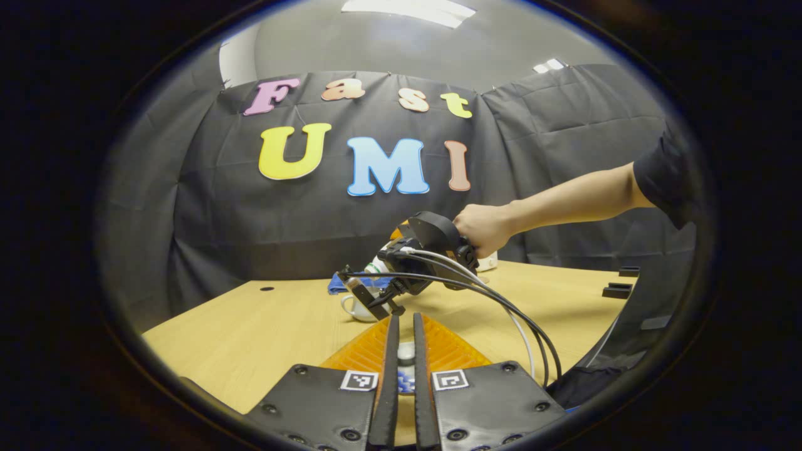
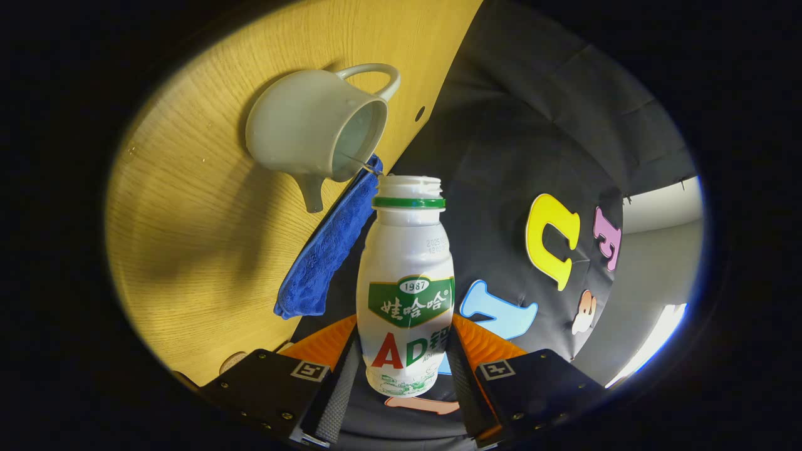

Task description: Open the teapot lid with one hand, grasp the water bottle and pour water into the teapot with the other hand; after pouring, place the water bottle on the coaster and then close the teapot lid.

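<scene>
R gripper (image 2: 401, 376) clamps tilted bottle (image 2: 407, 294) w/ water trickling into teapot (image 2: 313, 125); L gripper (image 1: 401, 351) pinches lid knob (image 1: 406, 352).

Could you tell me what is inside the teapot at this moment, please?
A thin stream runs from the water bottle into the open teapot. Its pale inner wall shows; the bottom, and any water level, cannot be made out.

Demo booth in office-type room: black cloth wall (image 1: 250, 213), wood table (image 1: 250, 332), ceiling light panels (image 1: 407, 9).

water bottle (image 2: 406, 294) | label: "1987", "AD" | neck: faint print, unreadable
</scene>
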Available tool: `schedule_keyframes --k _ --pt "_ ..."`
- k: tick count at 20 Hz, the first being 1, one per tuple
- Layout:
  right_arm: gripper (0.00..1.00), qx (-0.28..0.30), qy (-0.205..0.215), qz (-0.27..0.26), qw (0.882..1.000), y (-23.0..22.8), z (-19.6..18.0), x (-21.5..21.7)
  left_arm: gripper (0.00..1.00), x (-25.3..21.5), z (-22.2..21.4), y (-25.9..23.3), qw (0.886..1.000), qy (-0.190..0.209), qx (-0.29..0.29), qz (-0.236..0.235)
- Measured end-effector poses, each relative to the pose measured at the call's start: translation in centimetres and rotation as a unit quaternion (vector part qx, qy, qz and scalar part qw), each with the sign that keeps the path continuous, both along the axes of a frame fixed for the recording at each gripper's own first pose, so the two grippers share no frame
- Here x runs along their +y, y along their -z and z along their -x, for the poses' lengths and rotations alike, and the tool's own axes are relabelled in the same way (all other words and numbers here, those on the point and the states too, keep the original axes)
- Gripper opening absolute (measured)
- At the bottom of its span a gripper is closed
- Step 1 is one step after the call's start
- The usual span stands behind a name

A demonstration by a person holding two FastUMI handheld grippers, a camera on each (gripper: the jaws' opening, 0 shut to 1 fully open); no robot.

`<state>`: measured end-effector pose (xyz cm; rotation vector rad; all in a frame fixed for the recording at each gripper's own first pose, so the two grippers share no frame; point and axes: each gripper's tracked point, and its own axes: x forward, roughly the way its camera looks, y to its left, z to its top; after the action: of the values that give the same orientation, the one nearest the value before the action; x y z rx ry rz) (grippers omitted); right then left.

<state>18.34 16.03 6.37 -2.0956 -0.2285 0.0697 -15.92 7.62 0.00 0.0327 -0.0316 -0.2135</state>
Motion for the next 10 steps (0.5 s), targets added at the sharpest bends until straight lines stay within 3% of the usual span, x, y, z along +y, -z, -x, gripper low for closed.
schedule_keyframes --k 10 --pt "0.72 -0.014 -0.02 0.034 0.999 0.2 0.4 1.2 0.22 0.0 0.0 -0.1 1.0 -0.001 -0.002 -0.002"
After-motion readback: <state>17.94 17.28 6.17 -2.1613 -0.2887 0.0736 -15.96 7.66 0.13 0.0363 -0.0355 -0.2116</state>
